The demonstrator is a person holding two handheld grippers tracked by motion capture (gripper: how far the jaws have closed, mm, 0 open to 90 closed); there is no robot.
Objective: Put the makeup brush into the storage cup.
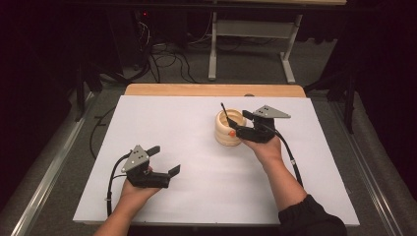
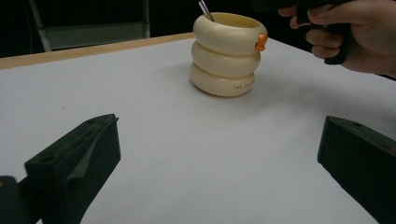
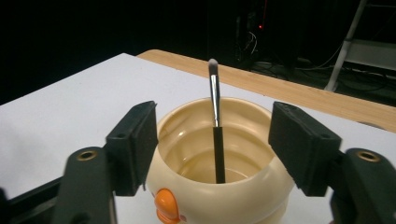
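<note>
A cream ribbed cup (image 1: pixel 229 129) with an orange knob stands on the white table top (image 1: pixel 196 167), right of centre. A thin black-handled brush (image 1: pixel 225 112) stands in it, leaning on the rim. My right gripper (image 1: pixel 238 120) hovers over the cup from the right. In the right gripper view its jaws (image 3: pixel 212 116) stand open on either side of the brush (image 3: pixel 218 149), above the cup's rim (image 3: pixel 261 186), and touch neither. My left gripper (image 1: pixel 167 159) rests near the front left, open and empty. It faces the cup (image 2: pixel 224 60) from well short of it.
A wooden strip (image 1: pixel 211 90) runs along the table's far edge. Beyond it, on the dark floor, lie cables (image 1: pixel 167 59) and a metal table frame (image 1: pixel 251 34). In the left gripper view the hand (image 2: pixel 355 42) holding the right gripper is at the upper right.
</note>
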